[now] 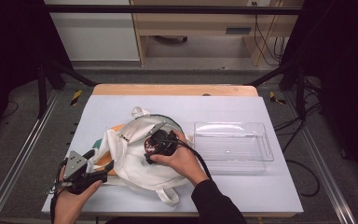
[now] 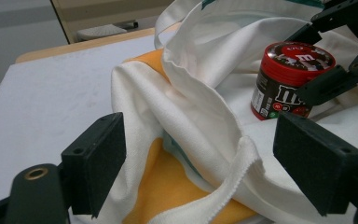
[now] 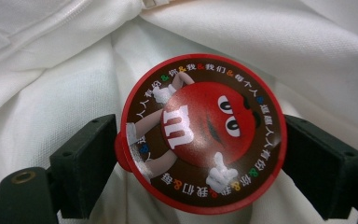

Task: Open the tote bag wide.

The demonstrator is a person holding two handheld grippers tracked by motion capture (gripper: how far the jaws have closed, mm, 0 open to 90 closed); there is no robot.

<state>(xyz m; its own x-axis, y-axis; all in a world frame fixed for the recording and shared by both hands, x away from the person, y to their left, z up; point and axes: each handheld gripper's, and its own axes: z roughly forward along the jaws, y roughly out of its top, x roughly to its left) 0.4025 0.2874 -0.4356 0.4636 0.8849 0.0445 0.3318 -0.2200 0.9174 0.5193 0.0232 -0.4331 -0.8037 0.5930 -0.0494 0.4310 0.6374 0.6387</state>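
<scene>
A white cloth tote bag (image 1: 135, 161) lies crumpled in the middle of the table. On top of it stands a small M&M's can (image 2: 289, 74) with a red lid (image 3: 203, 133). My right gripper (image 1: 156, 144) is shut on the can, one jaw on each side of the lid. My left gripper (image 1: 103, 170) is at the bag's near-left edge, open, with the bag's hem (image 2: 242, 154) lying loose between its wide-apart jaws. An orange cloth (image 2: 168, 186) shows under the bag's rim.
A clear plastic tray (image 1: 233, 140) stands to the right of the bag on the pale table top (image 1: 242, 191). A teal edge (image 1: 170, 117) peeks out behind the bag. One bag handle (image 1: 170, 198) trails toward the front table edge.
</scene>
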